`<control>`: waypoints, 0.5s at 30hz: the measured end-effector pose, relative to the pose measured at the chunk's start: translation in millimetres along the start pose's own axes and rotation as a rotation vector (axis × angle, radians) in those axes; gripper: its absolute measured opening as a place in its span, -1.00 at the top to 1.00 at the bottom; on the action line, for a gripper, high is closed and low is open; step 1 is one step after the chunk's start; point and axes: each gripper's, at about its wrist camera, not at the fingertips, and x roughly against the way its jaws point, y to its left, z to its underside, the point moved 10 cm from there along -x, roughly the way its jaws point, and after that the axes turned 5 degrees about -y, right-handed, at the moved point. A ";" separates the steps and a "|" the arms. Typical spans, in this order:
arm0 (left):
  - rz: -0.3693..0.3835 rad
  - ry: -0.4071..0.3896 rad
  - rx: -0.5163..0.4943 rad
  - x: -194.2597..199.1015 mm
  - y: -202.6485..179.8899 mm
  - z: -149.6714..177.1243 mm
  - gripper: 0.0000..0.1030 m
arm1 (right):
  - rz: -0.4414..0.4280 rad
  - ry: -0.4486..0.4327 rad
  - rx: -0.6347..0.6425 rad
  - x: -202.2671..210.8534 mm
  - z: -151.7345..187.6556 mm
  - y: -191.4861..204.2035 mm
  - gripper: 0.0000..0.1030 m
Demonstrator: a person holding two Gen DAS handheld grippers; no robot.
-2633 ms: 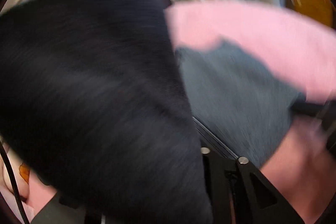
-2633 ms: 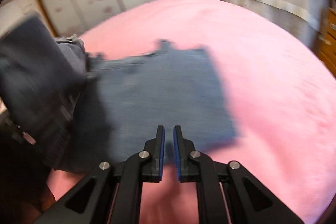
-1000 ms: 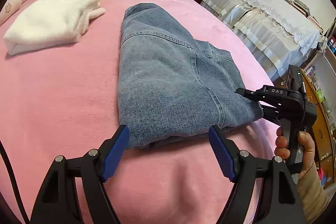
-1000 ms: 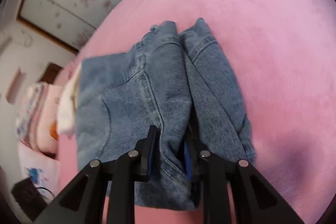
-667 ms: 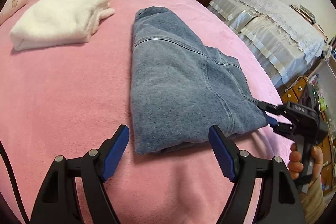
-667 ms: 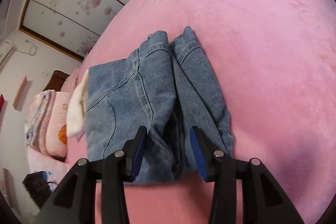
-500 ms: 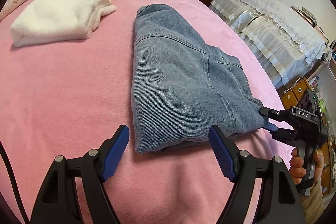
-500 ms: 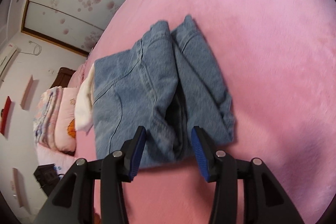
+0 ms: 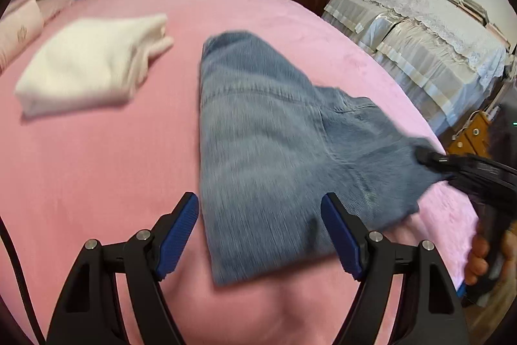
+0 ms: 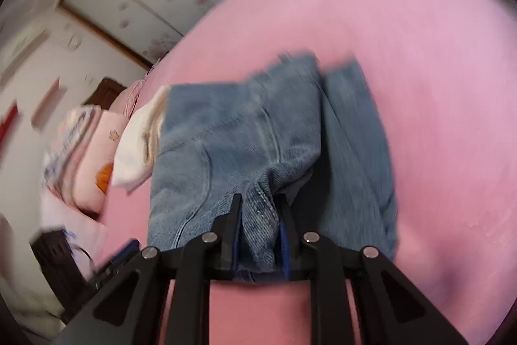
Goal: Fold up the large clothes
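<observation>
While the folded jeans (image 9: pixel 274 144) lie across the middle of the pink bed cover (image 9: pixel 97 167), one corner of them is pinched up off the cover by my right gripper (image 10: pixel 258 231). Its jaws are closing narrow on a bunched fold of denim — the stitched seam sits right between the blue pads, and the top layer tents up toward them, leaving a dark gap over the layer below. Seen from my left wrist, that gripper (image 9: pixel 433 159) bites the near right corner of the jeans, with my hand (image 9: pixel 484 254) wrapped round its handle below.

My left gripper (image 9: pixel 258 235) stands wide and holds nothing — its two blue pads frame the near edge of the jeans from just above, not touching the cloth as far as I can tell.

Beyond the jeans, well apart to the left, lies a folded white garment (image 9: pixel 90 67). Pillows (image 10: pixel 87 151) sit past it at the head of the bed, and a lace-covered bed (image 9: pixel 429 31) stands to the far right.
</observation>
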 end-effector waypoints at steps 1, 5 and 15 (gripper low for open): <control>-0.006 -0.005 -0.007 -2.6 -2.6 -5.0 -0.49 | 0.015 -0.038 0.045 10.2 -6.9 6.5 0.66; -0.038 0.025 -0.024 -23.1 -10.6 -9.9 -0.49 | 0.105 -0.103 0.055 25.6 -12.0 -13.2 0.67; -0.051 0.106 -0.023 -54.9 -11.5 15.0 -0.74 | 0.212 -0.050 -0.086 0.5 32.7 -76.4 0.69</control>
